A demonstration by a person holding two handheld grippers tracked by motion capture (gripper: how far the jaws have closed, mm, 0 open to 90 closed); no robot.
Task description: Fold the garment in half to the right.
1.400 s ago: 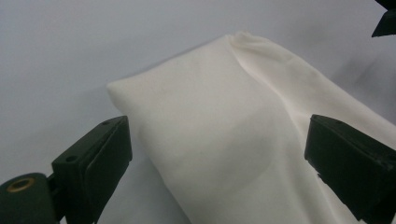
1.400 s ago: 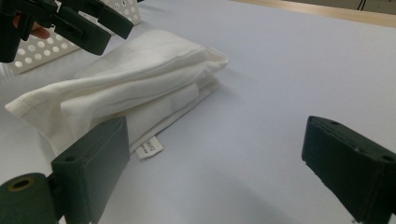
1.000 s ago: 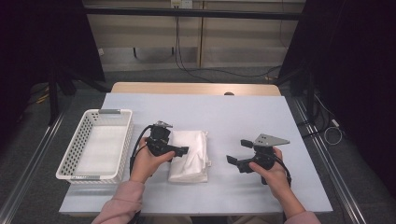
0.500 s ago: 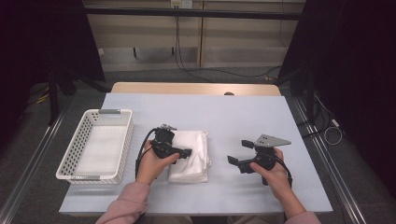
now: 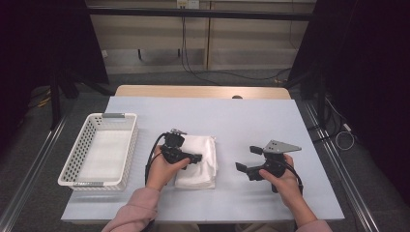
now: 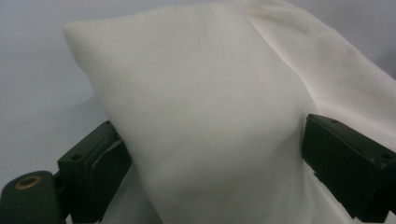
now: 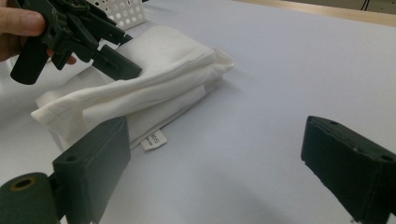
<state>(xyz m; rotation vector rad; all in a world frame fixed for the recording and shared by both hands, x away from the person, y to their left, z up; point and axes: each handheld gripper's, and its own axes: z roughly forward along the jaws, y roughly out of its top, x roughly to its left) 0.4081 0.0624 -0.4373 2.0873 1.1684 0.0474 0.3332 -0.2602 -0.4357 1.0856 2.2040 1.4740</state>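
Observation:
A folded white cloth lies on the pale blue table, a little left of centre. My left gripper reaches over the cloth's left half, pointing right. In the left gripper view its jaws stand wide apart, and a raised fold of the cloth bulges between them. My right gripper hovers open to the right of the cloth, nothing between its fingers. The right gripper view looks along the table at the cloth, a small label at its near edge, and the left gripper pressing into the top layer.
A white perforated basket stands at the table's left side, holding nothing; its corner shows behind the cloth. Bare tabletop stretches behind and to the right of the cloth. A wooden strip borders the far edge.
My left gripper has slid rightward from the cloth's left edge onto the cloth. The right gripper has stayed where it was.

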